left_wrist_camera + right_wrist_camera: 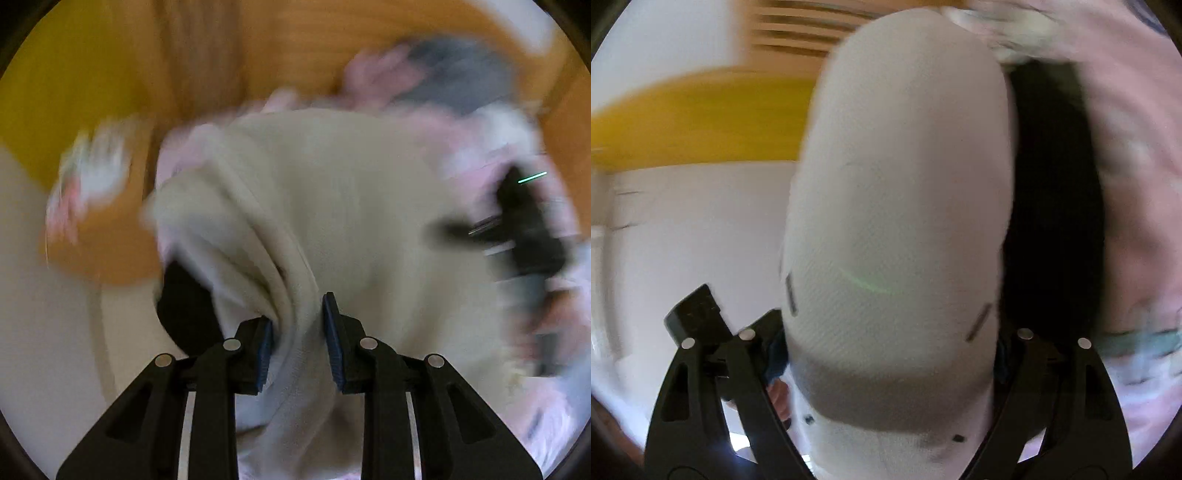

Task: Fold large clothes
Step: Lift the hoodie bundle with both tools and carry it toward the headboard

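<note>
Our left gripper has its 2 blue pads clamped on a gathered fold of the cream garment, which spreads away ahead over blurred pink cloth. Our right gripper stands wide, a broad pale bulge of fabric filling the gap; grasped or not, we cannot tell.

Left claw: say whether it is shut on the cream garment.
Shut on it: the left claw pinches a bunched fold of the cream garment between its blue pads.
</note>
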`<state>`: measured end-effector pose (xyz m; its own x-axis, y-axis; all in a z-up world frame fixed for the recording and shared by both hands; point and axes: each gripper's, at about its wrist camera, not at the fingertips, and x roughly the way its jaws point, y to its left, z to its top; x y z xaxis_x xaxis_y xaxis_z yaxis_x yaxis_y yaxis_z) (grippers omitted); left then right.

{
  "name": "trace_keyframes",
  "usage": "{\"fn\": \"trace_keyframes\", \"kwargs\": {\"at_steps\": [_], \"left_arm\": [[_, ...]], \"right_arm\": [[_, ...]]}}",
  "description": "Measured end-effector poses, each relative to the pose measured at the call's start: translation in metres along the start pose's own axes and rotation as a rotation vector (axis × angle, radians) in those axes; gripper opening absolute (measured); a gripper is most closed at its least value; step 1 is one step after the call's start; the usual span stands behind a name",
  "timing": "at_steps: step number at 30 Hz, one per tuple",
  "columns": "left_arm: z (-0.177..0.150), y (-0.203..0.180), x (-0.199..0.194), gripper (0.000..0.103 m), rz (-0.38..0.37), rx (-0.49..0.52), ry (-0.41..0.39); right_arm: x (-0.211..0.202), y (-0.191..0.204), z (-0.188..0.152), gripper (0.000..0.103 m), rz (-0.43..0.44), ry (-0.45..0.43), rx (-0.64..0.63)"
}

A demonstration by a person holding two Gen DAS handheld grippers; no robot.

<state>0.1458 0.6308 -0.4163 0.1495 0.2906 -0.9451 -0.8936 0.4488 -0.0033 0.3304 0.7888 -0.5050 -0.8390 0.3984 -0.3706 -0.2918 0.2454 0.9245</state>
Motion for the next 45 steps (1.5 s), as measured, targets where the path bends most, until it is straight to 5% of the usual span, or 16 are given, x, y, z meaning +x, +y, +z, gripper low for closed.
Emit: {"fn": "trace_keyframes", "kwargs": {"at_steps": [1,5,9,13,15,18,21,23,26,31,35,38,39,40,41,45], "left_arm": [[-0.011,0.008,0.032,0.03,0.001,-0.023,-0.016],[-0.009,0.016,0.018,0.032,-0.089,-0.071,-0.12],[-0.007,0.033,0.015,0.036,-0.143,-0.097,-0.096],[-0.015,0.046,-0.003,0.037,-0.063,-0.061,-0.075],[-0.015,0.044,-0.002,0.037,-0.025,-0.037,-0.054],[-0.017,0.041,0.001,0.037,-0.014,-0.035,-0.026],[-0.017,0.038,0.005,0.041,0.078,0.0,-0.006],[-0.016,0.029,0.023,0.047,0.31,0.101,0.037],[-0.02,0.034,0.043,0.039,0.355,0.11,0.124],[-0.01,0.049,0.006,0.032,0.378,0.095,0.148],[0.015,0.048,-0.068,0.032,0.28,0.075,0.042],[0.055,0.018,-0.104,0.032,0.17,0.098,-0.059],[0.068,0.007,-0.106,0.032,0.128,0.108,-0.066],[0.087,-0.011,-0.102,0.032,0.07,0.128,-0.067],[0.104,-0.028,-0.092,0.032,0.026,0.147,-0.047],[0.14,-0.07,-0.028,0.031,-0.13,0.15,0.118]], "right_arm": [[-0.008,-0.007,0.004,0.082,-0.002,-0.053,-0.022],[-0.028,0.023,0.0,0.084,-0.124,-0.088,-0.164],[-0.047,0.052,-0.028,0.085,-0.336,-0.151,-0.232],[-0.084,0.096,-0.076,0.086,-0.575,-0.309,-0.401],[-0.076,0.092,-0.079,0.09,-0.652,-0.305,-0.385],[-0.053,0.059,-0.077,0.09,-0.542,-0.187,-0.229],[-0.032,0.067,-0.076,0.09,-0.623,-0.173,-0.319],[-0.005,0.064,-0.077,0.089,-0.665,-0.047,-0.29],[0.014,0.075,-0.098,0.092,-0.727,0.001,-0.359],[-0.013,0.142,-0.138,0.092,-0.828,-0.204,-0.517],[-0.05,0.203,-0.183,0.093,-0.86,-0.451,-0.723],[-0.063,0.211,-0.2,0.093,-0.611,-0.536,-0.73],[-0.059,0.204,-0.199,0.078,-0.573,-0.524,-0.722],[-0.053,0.193,-0.196,0.033,-0.553,-0.505,-0.697],[-0.047,0.178,-0.193,0.006,-0.564,-0.502,-0.653],[-0.024,0.113,-0.185,0.0,-0.585,-0.41,-0.533]]}}
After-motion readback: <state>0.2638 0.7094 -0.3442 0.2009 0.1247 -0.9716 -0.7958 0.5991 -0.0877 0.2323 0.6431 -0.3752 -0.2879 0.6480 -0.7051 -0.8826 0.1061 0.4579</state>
